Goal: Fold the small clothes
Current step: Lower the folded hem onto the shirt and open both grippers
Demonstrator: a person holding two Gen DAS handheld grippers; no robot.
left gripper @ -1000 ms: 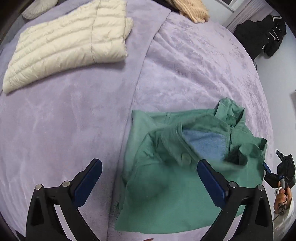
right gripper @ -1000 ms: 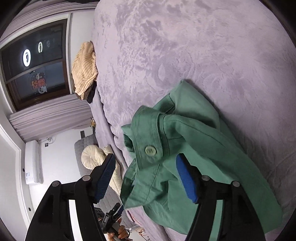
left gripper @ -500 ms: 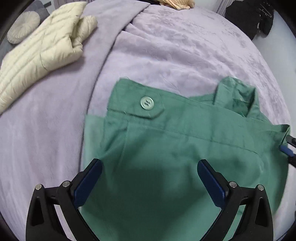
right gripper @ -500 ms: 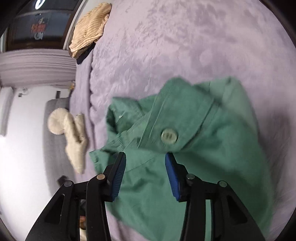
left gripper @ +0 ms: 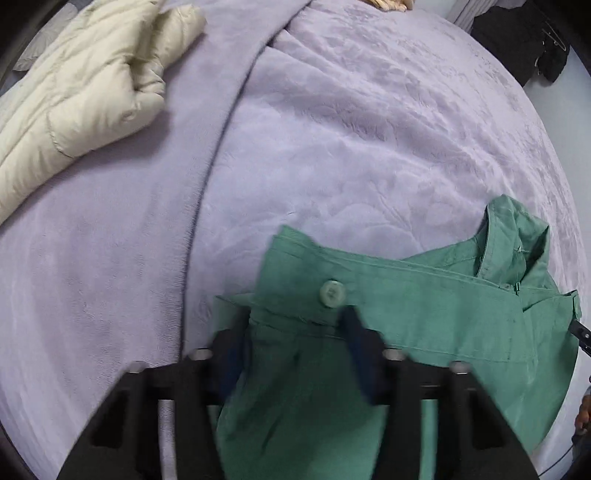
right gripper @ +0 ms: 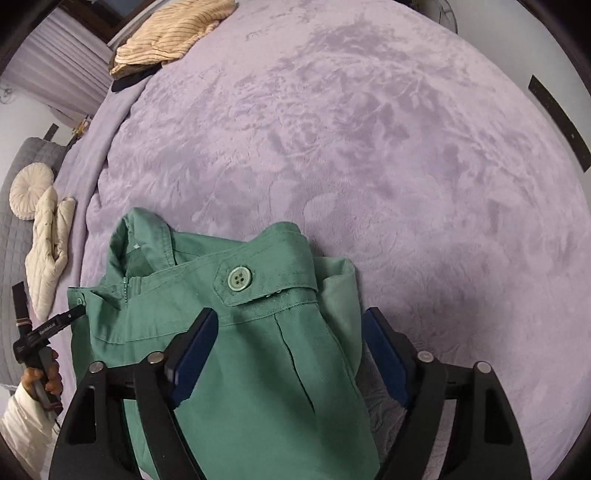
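Green shorts (left gripper: pixel 424 317) with a round green button (left gripper: pixel 332 292) on the waistband lie on the purple blanket (left gripper: pixel 369 129). My left gripper (left gripper: pixel 295 343) hovers over the waistband's left part, its jaws partly closed with a wide gap and cloth between them; the view is blurred. In the right wrist view the green shorts (right gripper: pixel 258 332) and button (right gripper: pixel 239 278) lie between my right gripper's (right gripper: pixel 288 354) open jaws, just over the cloth. The left gripper's tip (right gripper: pixel 66 317) touches the shorts' left edge there.
A cream puffer jacket (left gripper: pixel 74 96) lies far left on the blanket. A striped tan garment (right gripper: pixel 170 33) sits at the far edge. A round cushion (right gripper: pixel 29 192) rests on a grey sofa. Dark clothes (left gripper: pixel 517 40) hang far right.
Both grippers came down close over the shorts. My left jaws narrowed from wide open. My right jaws widened and swung so that the waistband lies straight across.
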